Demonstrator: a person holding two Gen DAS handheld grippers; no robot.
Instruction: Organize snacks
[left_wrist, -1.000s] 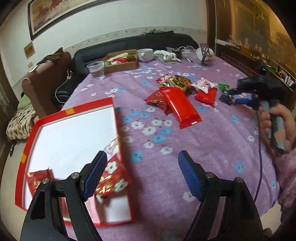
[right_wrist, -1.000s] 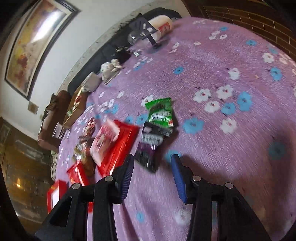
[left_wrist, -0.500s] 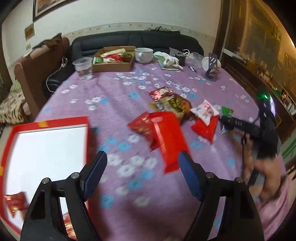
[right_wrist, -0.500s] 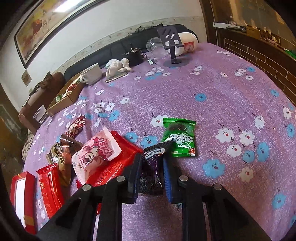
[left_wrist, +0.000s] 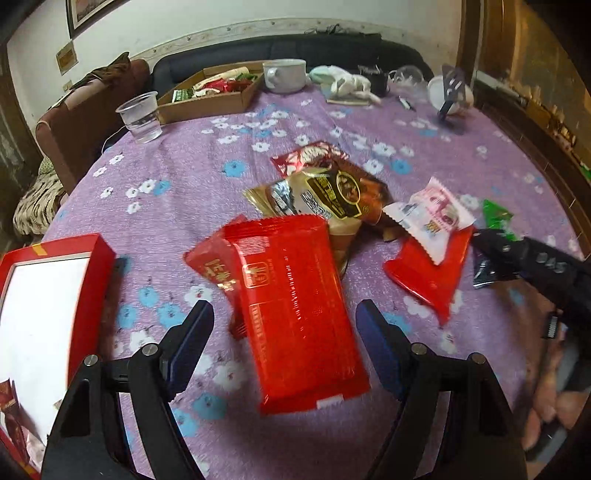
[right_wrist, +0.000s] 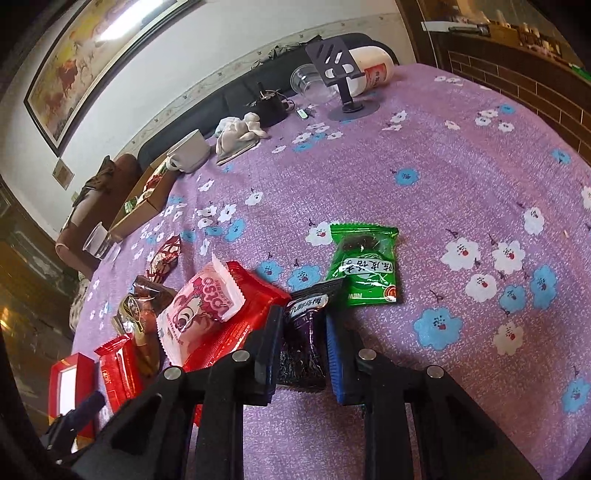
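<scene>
Two risks here, bigger one first. The left gripper (left_wrist: 284, 343) hangs wide open and empty over the long glossy red plastic packet (left_wrist: 295, 314) mid-table, which overlaps a smaller red sachet (left_wrist: 214, 266), so closing could drag both, short of the red-rimmed box (left_wrist: 92, 280) at the table's near left edge. The right gripper (right_wrist: 301, 349) pinches the small dark purple foil pouch (right_wrist: 304, 339); its top underlies the green packet (right_wrist: 364, 266), which lifting might flick aside.

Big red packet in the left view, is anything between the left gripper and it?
Nothing visible. The big red packet lies on top of the pile, framed by the left gripper with its jaws open; only a smaller red pack is tucked under its left edge.
</scene>
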